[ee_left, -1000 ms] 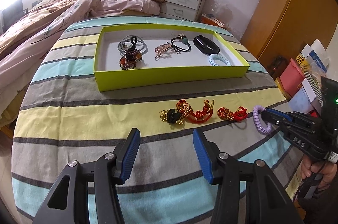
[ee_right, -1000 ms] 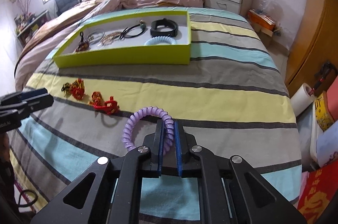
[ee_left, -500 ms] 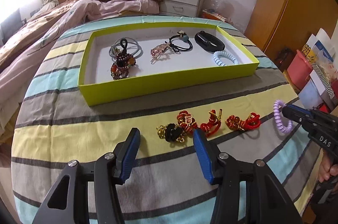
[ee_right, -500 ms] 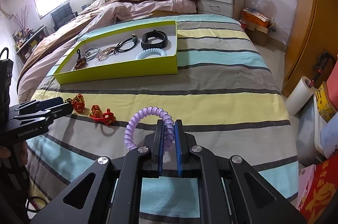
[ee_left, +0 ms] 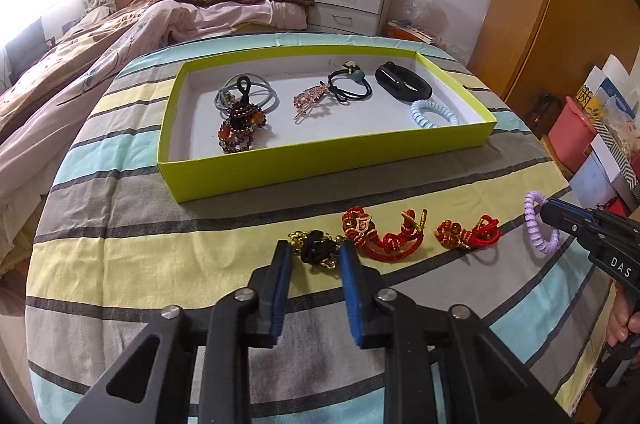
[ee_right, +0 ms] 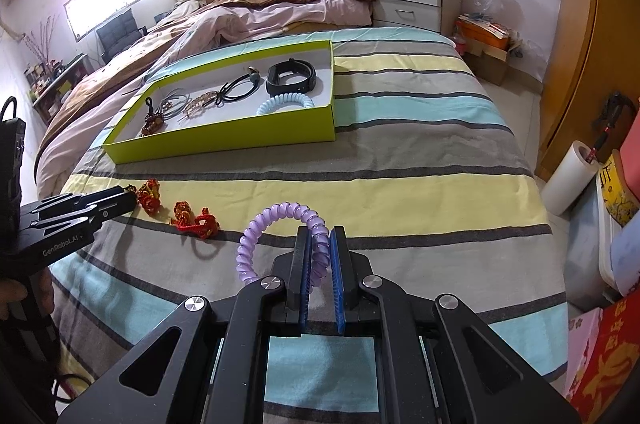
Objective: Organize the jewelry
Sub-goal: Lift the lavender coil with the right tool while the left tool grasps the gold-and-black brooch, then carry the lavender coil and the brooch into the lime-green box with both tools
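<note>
Left wrist view, "DAS" on right gripper (ee_left: 545, 215), right view, "GenRoboLAI" on left gripper (ee_right: 120, 200)

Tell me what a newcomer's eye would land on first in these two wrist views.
Probably the lime-green tray lying on the striped bedspread, with hair ties and a black wristband inside. Next, the right gripper shut on a purple coil hair tie, clear of the bedspread. Then the red knotted ornaments on the yellow stripe, where the left gripper's jaws are closing around a black-and-gold piece.
</note>
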